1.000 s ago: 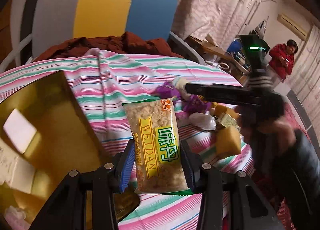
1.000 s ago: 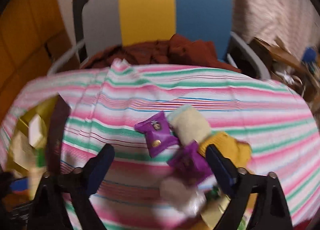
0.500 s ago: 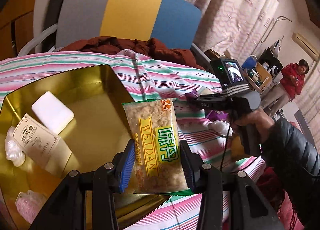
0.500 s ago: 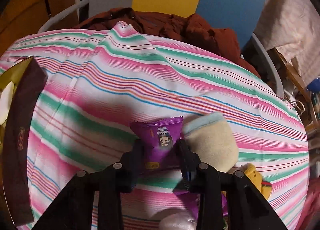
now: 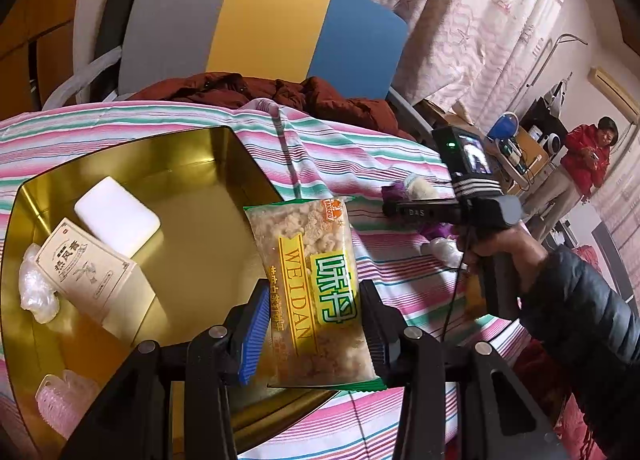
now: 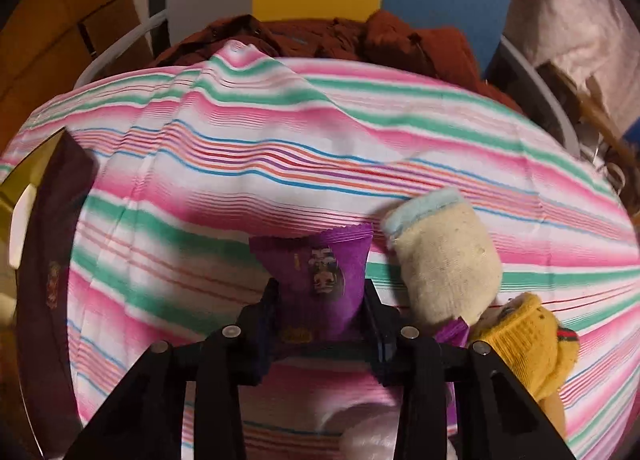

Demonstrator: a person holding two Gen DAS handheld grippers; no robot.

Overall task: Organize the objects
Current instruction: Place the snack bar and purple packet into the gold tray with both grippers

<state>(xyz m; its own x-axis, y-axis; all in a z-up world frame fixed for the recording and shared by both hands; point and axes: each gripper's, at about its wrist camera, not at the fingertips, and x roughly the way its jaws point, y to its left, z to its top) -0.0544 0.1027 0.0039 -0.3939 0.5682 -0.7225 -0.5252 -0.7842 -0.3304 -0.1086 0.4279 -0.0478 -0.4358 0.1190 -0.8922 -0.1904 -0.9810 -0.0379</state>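
Observation:
My left gripper (image 5: pixel 312 324) is shut on a clear yellow-green snack packet (image 5: pixel 312 284) and holds it over the right rim of a gold tin (image 5: pixel 236 155). Inside the tin lie a white block (image 5: pixel 118 213), a printed card box (image 5: pixel 86 274) and clear wrapped pieces (image 5: pixel 34 288). In the right wrist view my right gripper (image 6: pixel 320 308) is shut on a purple candy wrapper (image 6: pixel 320 272) above the striped tablecloth (image 6: pixel 280 163). From the left wrist view that right gripper (image 5: pixel 404 209) shows at the right, held by a hand (image 5: pixel 504 244).
A cream sock (image 6: pixel 444 260), a yellow knitted sock (image 6: pixel 528 340), another purple wrapper (image 6: pixel 452 334) and a clear wrapped piece (image 6: pixel 380 436) lie beside the right gripper. A brown garment (image 5: pixel 280 93) and a chair back (image 5: pixel 264 23) stand behind the table. A person (image 5: pixel 588 155) stands far right.
The right gripper has closed on the purple wrapper and lifted it slightly. The left gripper has swung left with the snack packet, bringing the gold tin's inside into view.

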